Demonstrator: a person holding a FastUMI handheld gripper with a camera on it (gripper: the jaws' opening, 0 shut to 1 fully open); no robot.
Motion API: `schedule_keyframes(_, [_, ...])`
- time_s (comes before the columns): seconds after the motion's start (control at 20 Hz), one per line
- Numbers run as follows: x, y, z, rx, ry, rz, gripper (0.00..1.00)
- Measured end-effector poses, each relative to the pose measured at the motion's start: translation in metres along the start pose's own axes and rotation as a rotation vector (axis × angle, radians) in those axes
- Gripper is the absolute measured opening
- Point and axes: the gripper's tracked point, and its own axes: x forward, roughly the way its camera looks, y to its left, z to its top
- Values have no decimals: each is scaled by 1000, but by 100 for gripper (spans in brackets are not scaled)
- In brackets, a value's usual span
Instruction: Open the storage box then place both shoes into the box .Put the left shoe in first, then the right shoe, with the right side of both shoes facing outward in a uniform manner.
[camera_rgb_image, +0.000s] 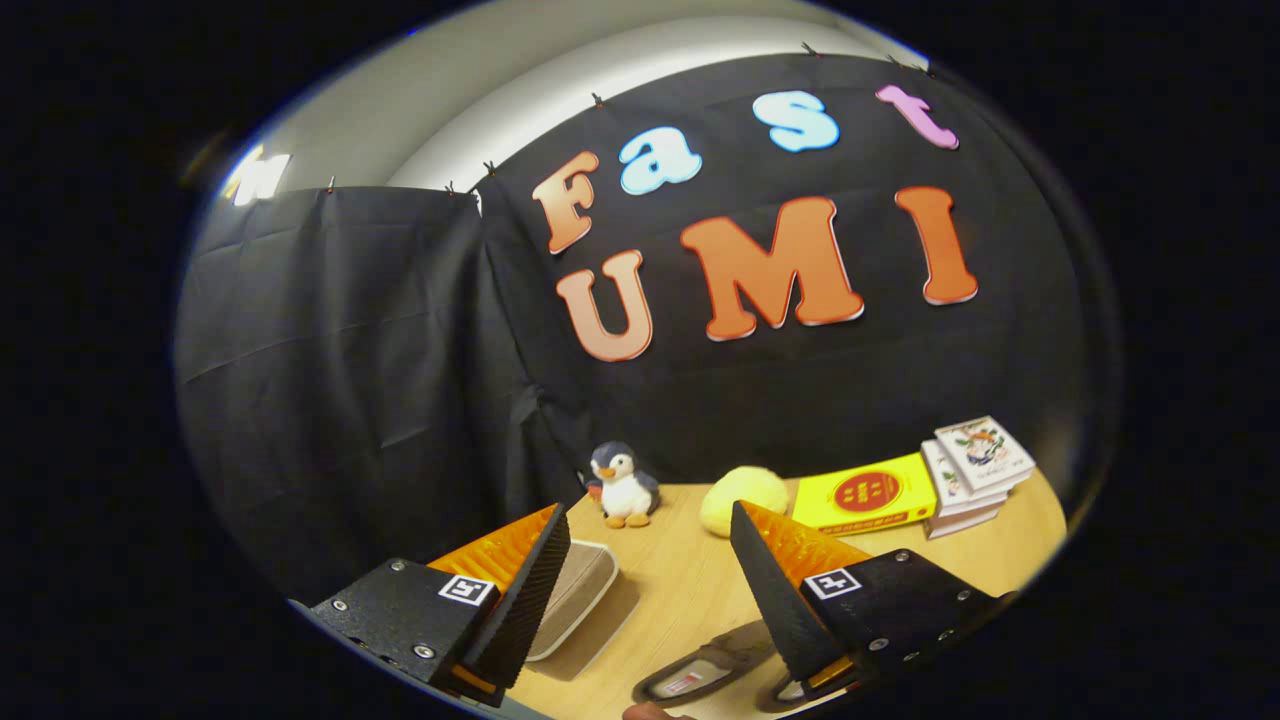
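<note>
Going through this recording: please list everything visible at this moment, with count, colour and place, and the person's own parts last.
table: one, light wood, under everything.
penguin plush: one, grey and white with orange beak and feet, at the table's far edge, beyond the fingers.
yellow ball: one, pale yellow and soft-looking, beside the penguin plush.
yellow box: one, yellow with a red round mark, lying flat beyond the yellow ball.
stack of booklets: one stack, white with printed covers, next to the yellow box.
shoes: two, grey with dark edges, low between the fingers, partly hidden.
tray-like item: one, beige with a pale rim, beside one finger; what it is cannot be told.
gripper: one, fingers spread apart above the table, holding nothing.
</note>
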Motion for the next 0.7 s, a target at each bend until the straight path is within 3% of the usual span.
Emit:
schedule_keyframes(0.45, [36, 51, -104, 169, 380, 205, 98])
schedule_keyframes(0.7, [54, 76, -155, 285, 526, 300, 97])
